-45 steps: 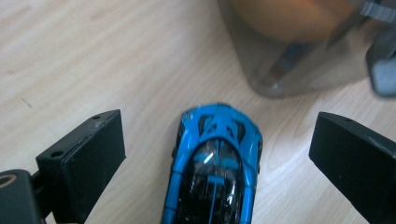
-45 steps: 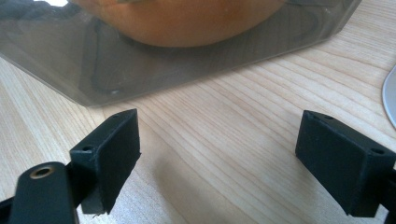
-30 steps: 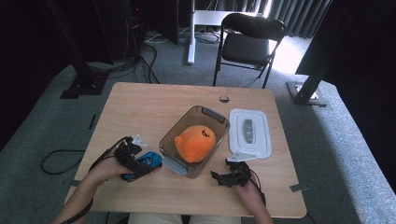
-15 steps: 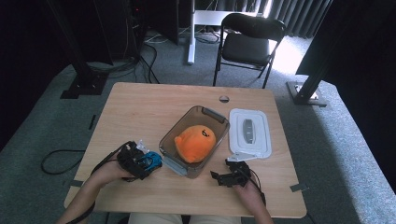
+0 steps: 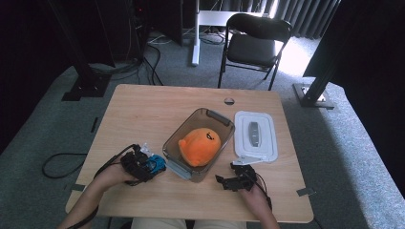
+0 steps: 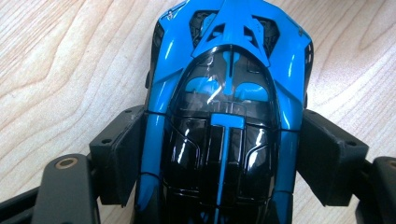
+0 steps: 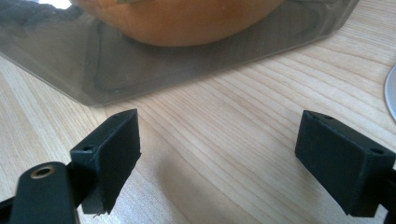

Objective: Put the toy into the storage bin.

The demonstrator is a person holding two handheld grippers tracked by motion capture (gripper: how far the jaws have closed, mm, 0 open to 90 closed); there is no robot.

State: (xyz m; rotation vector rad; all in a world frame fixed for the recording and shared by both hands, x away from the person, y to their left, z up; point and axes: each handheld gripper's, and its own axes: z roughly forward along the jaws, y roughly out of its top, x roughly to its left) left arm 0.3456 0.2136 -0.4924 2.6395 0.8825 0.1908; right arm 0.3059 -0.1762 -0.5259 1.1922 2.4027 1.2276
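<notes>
Jaws of the left hand-held gripper [image 6: 219, 154] have just been closing around a blue toy car [image 6: 224, 107], and in the left gripper view both black pads now sit against the car's flanks, clamped on it. The car is glossy blue with a black cockpit canopy and blue stripes, low and wedge-shaped like a racing model. It rests on the pale wooden counter [image 5: 143, 109] near the person's left hand, just beside the near-left corner of a clear plastic container [image 5: 198, 143].

The step in hand looks like the grasp itself: the grip is made, the lift not yet begun. The next move probably calls for raising the car clear of the counter and over the container's rim.

An orange plush toy [image 5: 199, 146] already lies inside. A white lid [image 5: 255, 136] lies flat to the container's right. The right hand-held gripper [image 5: 235, 180] rests on the counter near the container, jaws wide apart and empty.
</notes>
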